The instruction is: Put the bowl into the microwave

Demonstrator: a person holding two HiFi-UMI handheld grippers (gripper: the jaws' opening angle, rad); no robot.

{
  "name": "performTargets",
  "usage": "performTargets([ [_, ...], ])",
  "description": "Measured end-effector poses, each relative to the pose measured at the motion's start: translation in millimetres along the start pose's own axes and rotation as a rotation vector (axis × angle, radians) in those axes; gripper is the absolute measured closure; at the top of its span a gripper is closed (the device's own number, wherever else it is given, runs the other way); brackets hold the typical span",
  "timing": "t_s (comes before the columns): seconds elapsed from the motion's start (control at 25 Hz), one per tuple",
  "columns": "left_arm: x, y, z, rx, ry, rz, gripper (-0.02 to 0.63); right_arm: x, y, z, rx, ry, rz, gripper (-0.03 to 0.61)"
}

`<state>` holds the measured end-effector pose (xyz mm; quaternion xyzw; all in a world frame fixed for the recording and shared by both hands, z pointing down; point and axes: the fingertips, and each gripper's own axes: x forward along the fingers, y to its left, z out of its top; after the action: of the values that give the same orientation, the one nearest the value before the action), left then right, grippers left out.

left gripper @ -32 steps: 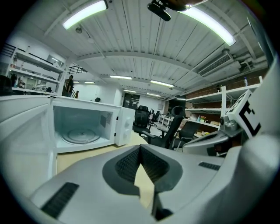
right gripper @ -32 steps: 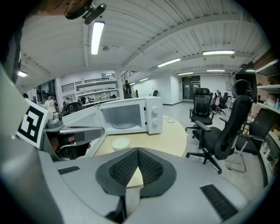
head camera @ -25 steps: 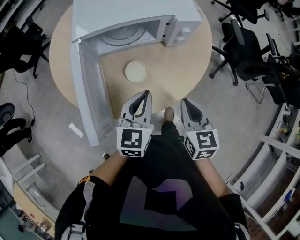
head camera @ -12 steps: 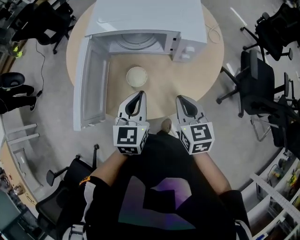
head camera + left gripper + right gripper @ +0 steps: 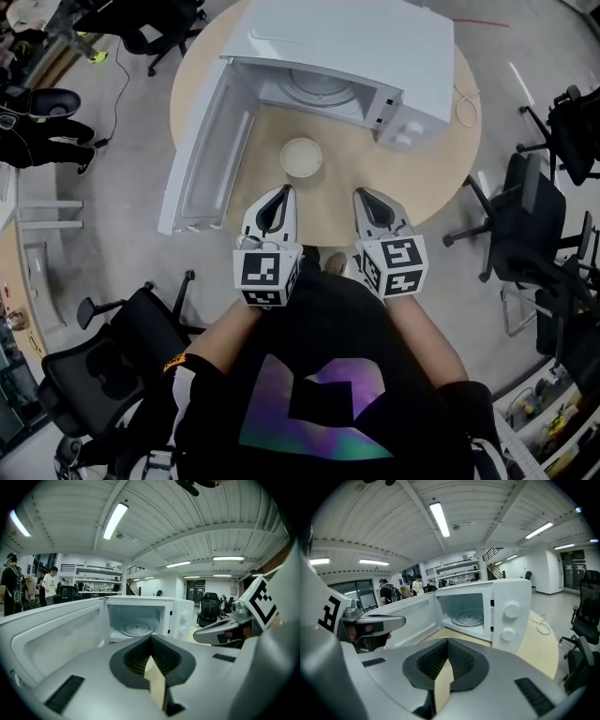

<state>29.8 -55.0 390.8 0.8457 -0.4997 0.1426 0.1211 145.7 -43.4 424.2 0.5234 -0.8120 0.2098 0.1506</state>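
At the table edge, left gripper and right gripper, both pressed together, face the bowl and open microwave

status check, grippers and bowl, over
Left gripper, right gripper shut, empty. Bowl on table, untouched. Microwave door open, nothing blocking.
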Motion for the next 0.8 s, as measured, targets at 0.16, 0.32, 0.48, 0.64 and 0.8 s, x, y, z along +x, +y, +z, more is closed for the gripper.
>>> performTargets([
  [0.16, 6.7, 22.1, -7.3, -0.018, 0.010, 0.039, 0.568, 28.0, 4.9, -1.2, 0.029, 0.045, 0.040, 0.563],
  [0.32, 19.8, 37.7, -15.6, -0.029, 0.032, 0.049, 0.568, 53.6, 5.8, -2.4, 0.061, 0.077, 0.073, 0.563],
  [0.48, 32.5, 51.9, -25.0, -0.039, 0.058, 0.049, 0.568, 80.5, 4.8, -6.0, 0.083, 0.118, 0.080, 0.561],
  [0.64, 44.4, 66.6, -33.0, -0.052, 0.083, 0.054, 0.568, 106.0, 6.5, -12.2, 0.082, 0.160, 0.075, 0.561],
  [0.8, 57.2, 79.5, -34.6, -0.065, 0.091, 0.053, 0.568, 126.7, 3.5, -18.8, 0.108, 0.205, 0.058, 0.561],
])
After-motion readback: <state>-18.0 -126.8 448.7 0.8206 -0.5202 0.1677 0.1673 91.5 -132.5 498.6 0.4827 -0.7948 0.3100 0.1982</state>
